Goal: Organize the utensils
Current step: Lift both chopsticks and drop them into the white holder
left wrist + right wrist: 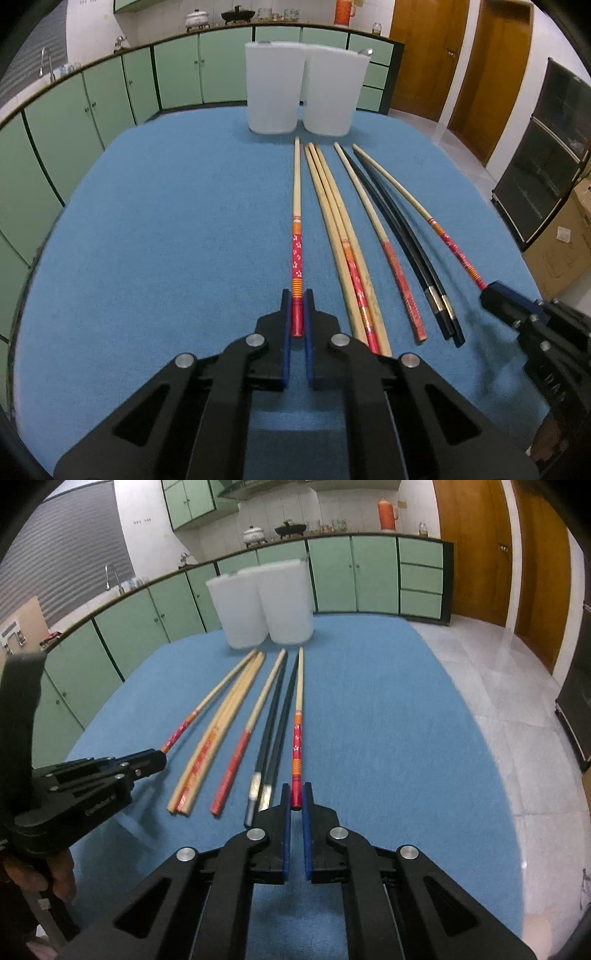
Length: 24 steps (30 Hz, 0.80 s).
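Note:
Several chopsticks lie side by side on a blue table (166,221), tips toward two white containers (271,92) (334,94). My left gripper (297,301) is shut on the red end of a red-patterned chopstick (296,236), the leftmost one. My right gripper (296,794) is shut on the red end of a matching red-patterned chopstick (297,734), the rightmost one; that gripper also shows in the left wrist view (495,295). Between them lie three bunched wooden chopsticks (334,225), one red-ended stick (384,240) and a black pair (402,236). The left gripper shows in the right wrist view (147,762).
The containers (243,609) (286,602) stand together at the table's far edge. Green cabinets (110,96) curve round behind. Tiled floor (498,686) and wooden doors (476,550) lie to the right, with a dark cabinet (546,155) and a cardboard box (561,240).

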### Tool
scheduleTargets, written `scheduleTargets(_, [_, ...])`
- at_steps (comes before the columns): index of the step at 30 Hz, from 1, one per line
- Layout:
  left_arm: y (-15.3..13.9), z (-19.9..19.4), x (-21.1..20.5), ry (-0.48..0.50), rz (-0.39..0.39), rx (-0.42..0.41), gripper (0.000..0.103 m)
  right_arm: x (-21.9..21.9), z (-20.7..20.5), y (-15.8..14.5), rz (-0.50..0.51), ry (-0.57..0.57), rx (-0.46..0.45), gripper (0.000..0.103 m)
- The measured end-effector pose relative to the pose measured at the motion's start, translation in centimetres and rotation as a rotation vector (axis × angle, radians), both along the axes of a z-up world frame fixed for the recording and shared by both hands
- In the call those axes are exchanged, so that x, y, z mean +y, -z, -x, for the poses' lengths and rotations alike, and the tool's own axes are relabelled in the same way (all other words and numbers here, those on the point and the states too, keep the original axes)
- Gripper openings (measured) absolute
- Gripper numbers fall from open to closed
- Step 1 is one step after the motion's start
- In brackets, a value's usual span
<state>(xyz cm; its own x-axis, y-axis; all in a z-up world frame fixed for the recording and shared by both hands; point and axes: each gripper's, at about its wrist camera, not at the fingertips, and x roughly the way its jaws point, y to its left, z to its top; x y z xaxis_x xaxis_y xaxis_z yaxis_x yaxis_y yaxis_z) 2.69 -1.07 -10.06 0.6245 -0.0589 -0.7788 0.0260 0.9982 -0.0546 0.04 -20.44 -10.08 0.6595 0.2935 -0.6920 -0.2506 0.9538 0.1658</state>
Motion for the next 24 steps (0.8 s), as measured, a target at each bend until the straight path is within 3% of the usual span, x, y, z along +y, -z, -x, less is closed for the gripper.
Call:
scheduleTargets(9, [-6.8,1.3,1.4,-0.002,-0.032,-0.135,0.005,-1.8,0.3,-5.7,-0.007,0.013,-0.128,0.005])
scheduleTargets(18, [-13.8,0.8,2.5,-0.001,0.006,-0.306,0.005,-3.0,-1.3,-11.5,-0.039,0.000,-0.247,0.005])
scheduleTargets(24, [-16.4,-1.2,2.4,0.028,0.036,-0.354,0.005,-3.8,-3.8,-15.9,-0.112,-0.034,-0.293,0.005])
